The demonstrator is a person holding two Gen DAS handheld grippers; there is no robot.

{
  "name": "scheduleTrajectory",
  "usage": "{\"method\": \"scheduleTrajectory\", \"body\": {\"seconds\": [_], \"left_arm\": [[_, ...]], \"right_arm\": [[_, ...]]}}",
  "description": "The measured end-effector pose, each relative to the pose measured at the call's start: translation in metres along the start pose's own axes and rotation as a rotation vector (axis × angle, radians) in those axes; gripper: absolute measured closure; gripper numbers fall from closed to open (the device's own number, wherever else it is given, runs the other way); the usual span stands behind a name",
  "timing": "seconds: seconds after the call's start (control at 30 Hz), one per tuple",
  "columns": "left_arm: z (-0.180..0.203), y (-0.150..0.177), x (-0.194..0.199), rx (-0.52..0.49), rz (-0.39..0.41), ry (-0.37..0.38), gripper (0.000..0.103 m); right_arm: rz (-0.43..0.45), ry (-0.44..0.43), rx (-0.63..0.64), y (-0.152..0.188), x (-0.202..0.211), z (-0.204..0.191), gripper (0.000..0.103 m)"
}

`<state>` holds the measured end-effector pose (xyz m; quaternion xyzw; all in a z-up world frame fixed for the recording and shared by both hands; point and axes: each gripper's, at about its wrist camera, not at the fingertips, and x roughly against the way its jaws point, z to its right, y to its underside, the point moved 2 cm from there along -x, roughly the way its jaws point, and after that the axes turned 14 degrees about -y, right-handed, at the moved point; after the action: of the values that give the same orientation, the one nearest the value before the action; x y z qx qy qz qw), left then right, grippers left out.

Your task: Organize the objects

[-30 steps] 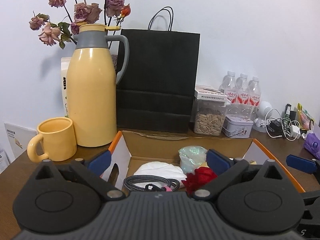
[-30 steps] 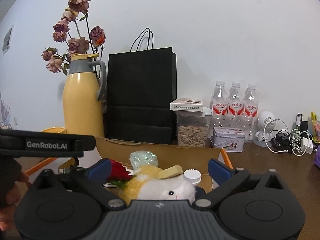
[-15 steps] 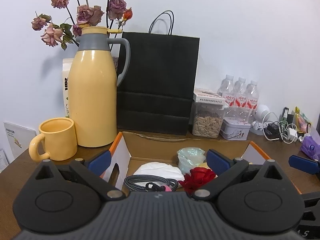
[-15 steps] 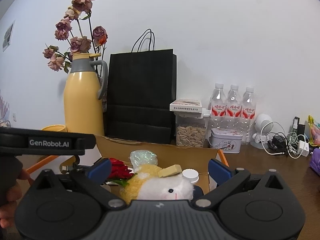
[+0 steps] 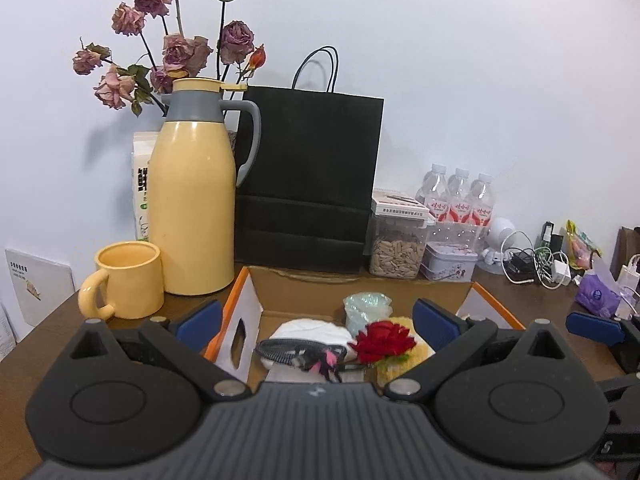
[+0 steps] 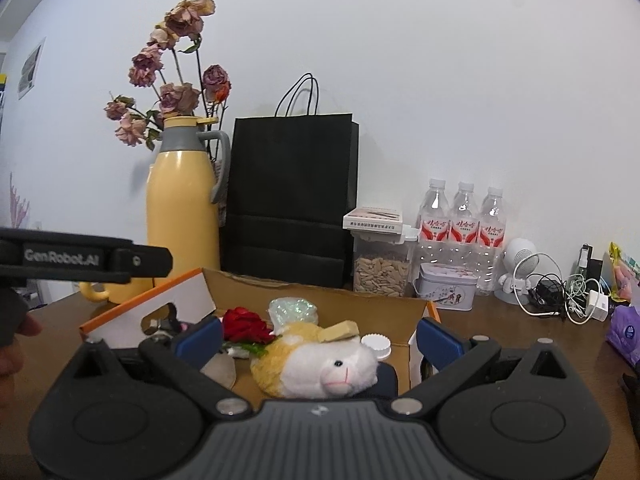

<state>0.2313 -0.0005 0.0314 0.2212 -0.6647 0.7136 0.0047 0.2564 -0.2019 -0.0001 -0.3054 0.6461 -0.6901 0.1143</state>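
Cardboard box (image 5: 352, 284) of clutter before both gaping, empty tongs (image 5: 317, 319) (image 6: 319, 339), thermos (image 5: 196, 208) behind.

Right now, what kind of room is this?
Probably a home or small office corner: a wooden table against a white wall, with a yellow thermos, dried roses and tangled chargers.

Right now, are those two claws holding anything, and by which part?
Nothing is held. The left gripper and right gripper both stand open above the cardboard box, touching none of its contents.
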Motion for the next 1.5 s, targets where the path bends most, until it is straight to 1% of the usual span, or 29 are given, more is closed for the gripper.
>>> {"method": "scheduleTrajectory", "body": {"seconds": [0.23,0.47,0.7,0.83,0.93,1.0,1.07,1.13,1.17,1.2,1.27,1.3,1.33,1.37,1.4,1.43,1.47,1.5], "left_arm": [[-0.019,0.013,0.022,-0.027,-0.035,-0.015,0.000],[-0.035,0.033,0.042,-0.059,-0.105,-0.031,0.000],[-0.037,0.066,0.060,-0.116,-0.184,0.002,0.000],[-0.040,0.082,0.070,-0.096,-0.208,-0.022,0.001],[-0.038,0.090,0.073,-0.100,-0.232,-0.016,0.002],[-0.034,0.095,0.075,-0.103,-0.243,-0.006,0.007],[-0.029,0.099,0.077,-0.110,-0.252,0.013,0.017],[-0.024,0.104,0.078,-0.116,-0.262,0.045,0.020],[-0.020,0.106,0.078,-0.125,-0.265,0.058,0.023],[-0.015,0.108,0.078,-0.135,-0.267,0.057,0.025],[-0.009,0.112,0.077,-0.152,-0.282,0.063,0.039],[-0.006,0.114,0.076,-0.160,-0.290,0.070,0.043],[-0.003,0.116,0.075,-0.171,-0.298,0.071,0.052],[-0.002,0.118,0.074,-0.178,-0.304,0.071,0.058],[-0.001,0.120,0.073,-0.182,-0.310,0.073,0.060],[0.000,0.121,0.073,-0.184,-0.316,0.079,0.069],[0.001,0.123,0.073,-0.188,-0.323,0.086,0.079],[0.001,0.124,0.073,-0.191,-0.327,0.094,0.082]], "right_arm": [[-0.038,-0.024,0.010,0.009,0.022,-0.008,0.000],[-0.101,-0.042,0.015,0.029,0.040,-0.019,0.000],[-0.146,-0.055,0.003,0.048,0.060,-0.030,0.000],[-0.157,-0.059,-0.004,0.058,0.074,-0.036,0.000],[-0.164,-0.065,-0.008,0.063,0.082,-0.040,0.000],[-0.169,-0.067,-0.009,0.066,0.087,-0.042,0.000],[-0.174,-0.066,-0.014,0.070,0.090,-0.043,0.000],[-0.178,-0.068,-0.018,0.072,0.093,-0.044,0.000],[-0.179,-0.070,-0.019,0.073,0.095,-0.044,0.000],[-0.180,-0.072,-0.019,0.073,0.096,-0.045,0.000],[-0.180,-0.072,-0.020,0.073,0.097,-0.045,0.000],[-0.179,-0.072,-0.020,0.073,0.098,-0.045,0.000],[-0.179,-0.073,-0.021,0.073,0.098,-0.045,0.000],[-0.178,-0.073,-0.022,0.073,0.099,-0.045,0.000],[-0.178,-0.073,-0.023,0.073,0.099,-0.045,0.000],[-0.178,-0.072,-0.024,0.074,0.099,-0.045,0.000],[-0.179,-0.072,-0.025,0.074,0.099,-0.045,0.000],[-0.180,-0.073,-0.026,0.075,0.099,-0.045,0.000]]}}
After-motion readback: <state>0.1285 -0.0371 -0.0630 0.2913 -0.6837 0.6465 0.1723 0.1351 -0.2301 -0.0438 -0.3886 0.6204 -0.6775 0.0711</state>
